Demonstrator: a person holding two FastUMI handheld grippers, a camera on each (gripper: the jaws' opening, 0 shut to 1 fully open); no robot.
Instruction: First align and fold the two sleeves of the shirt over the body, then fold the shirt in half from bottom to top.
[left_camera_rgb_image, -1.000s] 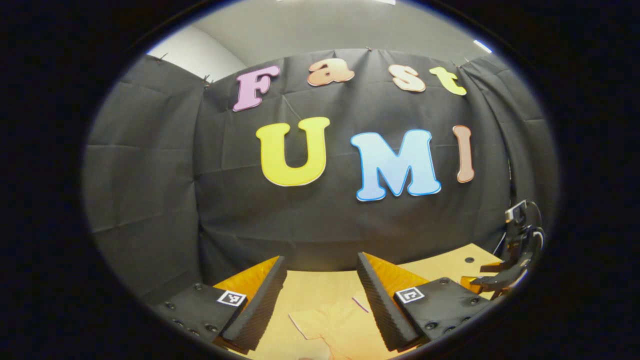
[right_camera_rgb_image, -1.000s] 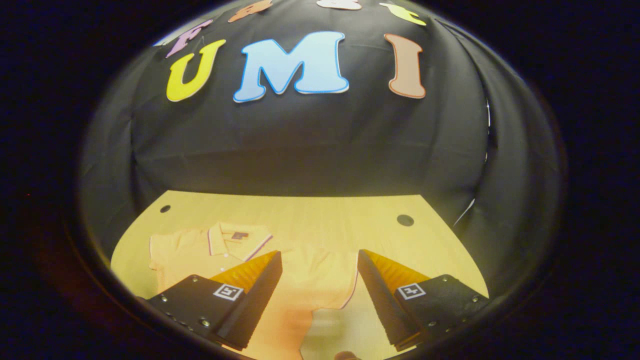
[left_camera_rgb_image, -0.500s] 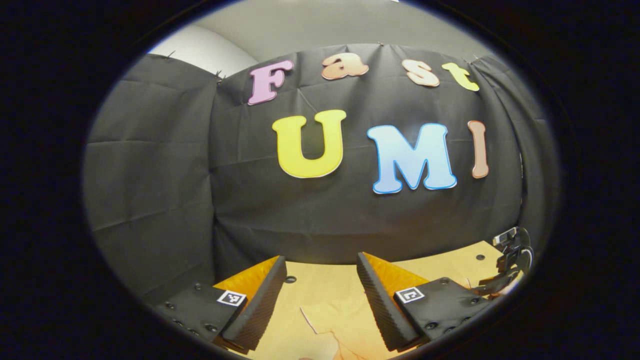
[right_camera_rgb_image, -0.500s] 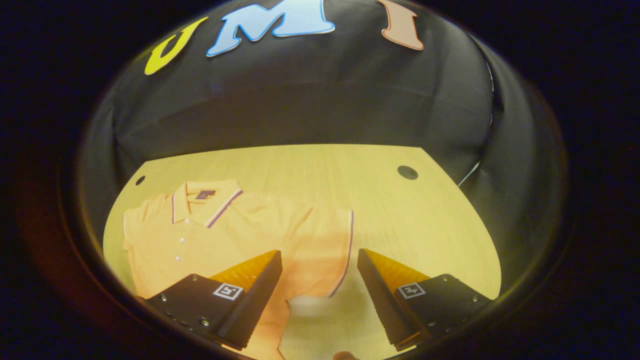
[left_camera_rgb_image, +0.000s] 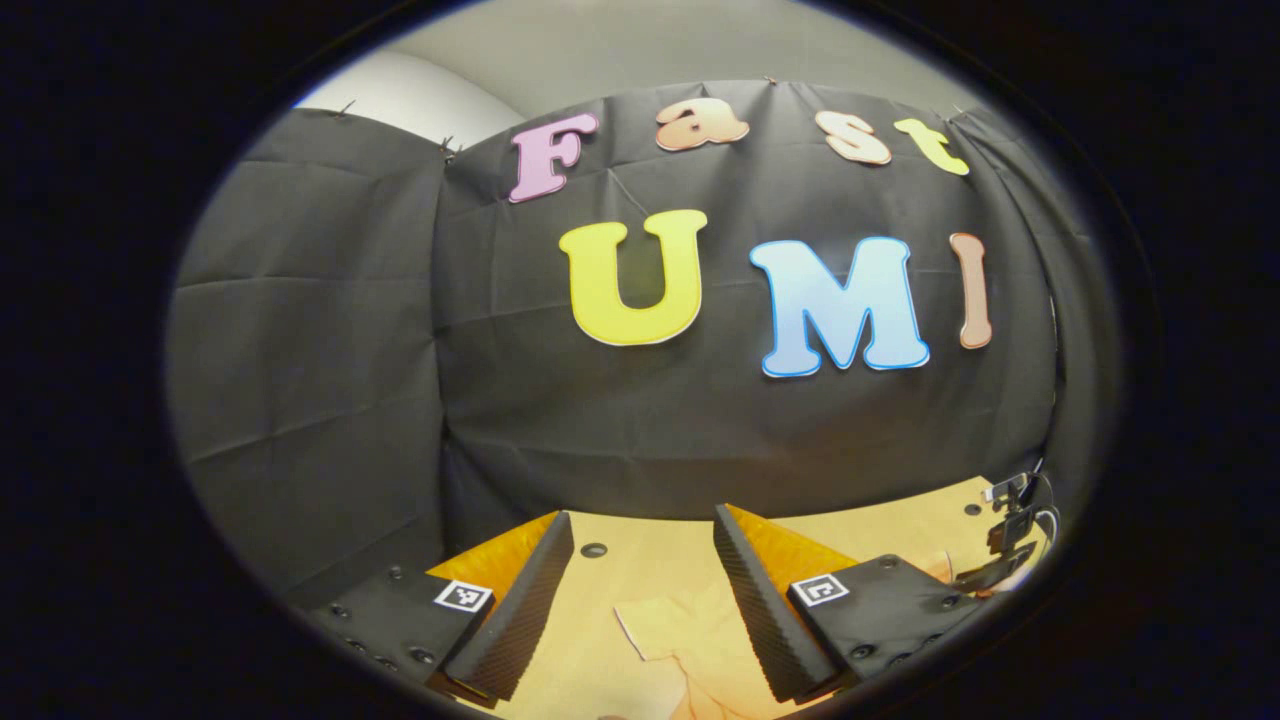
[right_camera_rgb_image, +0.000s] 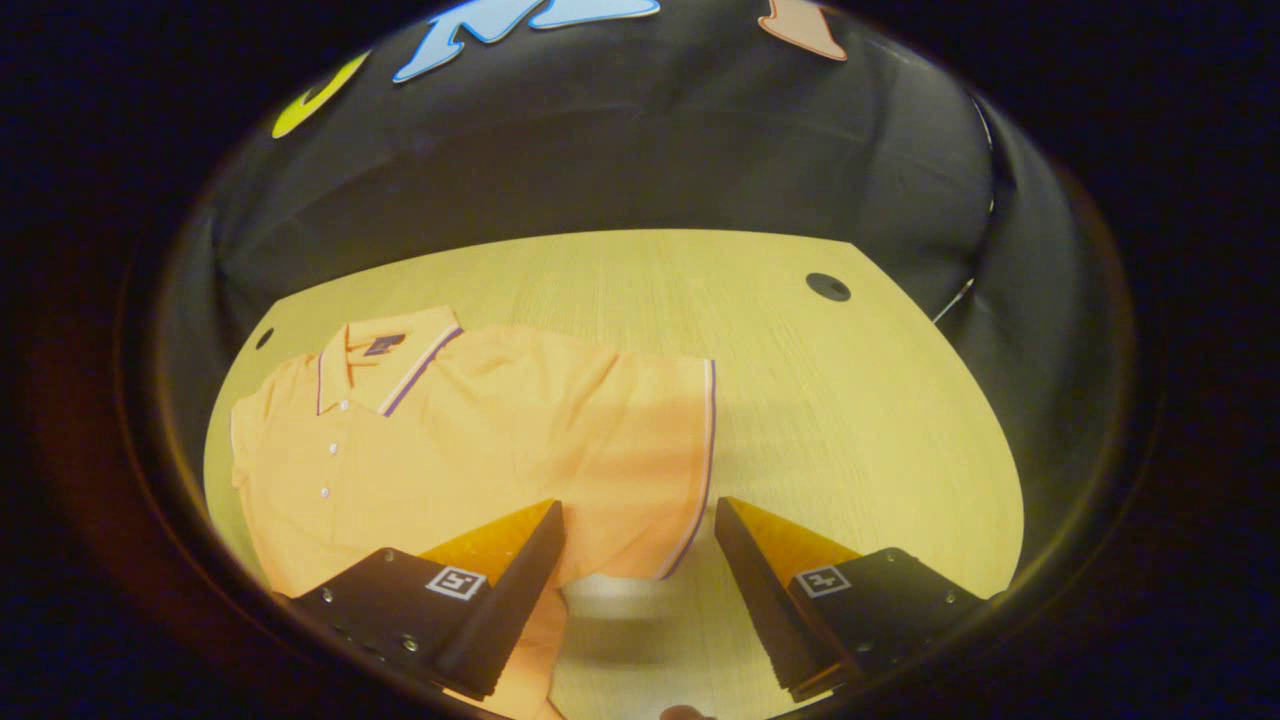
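Over the last second the right gripper (right_camera_rgb_image: 640, 540) has tipped down toward the shirt (right_camera_rgb_image: 480, 440) lying flat on the table (right_camera_rgb_image: 850, 420), jaws wide around the sleeve hem, ready for the first fold; the left gripper (left_camera_rgb_image: 645, 560) hovers, jaws wide too.

We're not finding any readable words, numbers or brand marks here. We're seeing one square coded marker (left_camera_rgb_image: 463, 596) on each finger base of the left gripper (left_camera_rgb_image: 640, 525), and the same on the right gripper (right_camera_rgb_image: 640, 512). They're carrying block patterns, not characters. We're also spotting a small dark neck tag (right_camera_rgb_image: 379, 345) inside the collar of the shirt (right_camera_rgb_image: 500, 440), but it's coming through too small and blurred, so we're not making out anything on it.
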